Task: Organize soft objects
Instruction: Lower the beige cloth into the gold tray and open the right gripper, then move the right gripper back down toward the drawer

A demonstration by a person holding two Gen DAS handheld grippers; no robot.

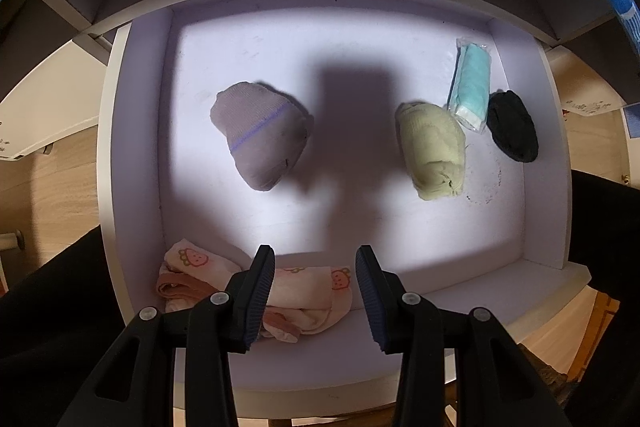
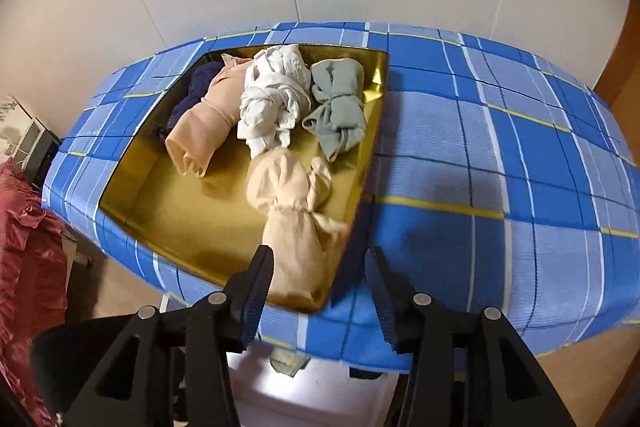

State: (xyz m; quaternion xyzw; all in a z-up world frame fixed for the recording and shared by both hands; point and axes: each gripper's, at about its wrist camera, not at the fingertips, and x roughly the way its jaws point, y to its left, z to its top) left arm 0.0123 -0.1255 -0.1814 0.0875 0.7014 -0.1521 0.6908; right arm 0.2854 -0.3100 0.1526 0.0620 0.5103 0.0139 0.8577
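Observation:
In the left wrist view my left gripper [image 1: 316, 259] is open and empty above a white drawer [image 1: 136, 147]. In it lie a grey-brown rolled sock [image 1: 260, 135], a pale green roll [image 1: 434, 151], a teal packet in plastic [image 1: 472, 87], a black roll [image 1: 512, 127] and a pink strawberry-print cloth [image 1: 308, 287] at the near wall under my fingers. In the right wrist view my right gripper [image 2: 320, 259] is open and empty above a gold tray [image 2: 168, 211] holding a beige knotted stocking [image 2: 296, 223], a second beige roll [image 2: 204, 123], a white bundle [image 2: 272, 99], a grey-green bundle [image 2: 340, 111] and a navy piece [image 2: 196, 87].
The gold tray sits on a blue plaid cloth [image 2: 500, 167] covering a tabletop. The white drawer shows below the table edge [image 2: 304, 387]. A red quilted fabric [image 2: 28, 247] lies at the left. Wooden floor [image 1: 52, 167] flanks the drawer.

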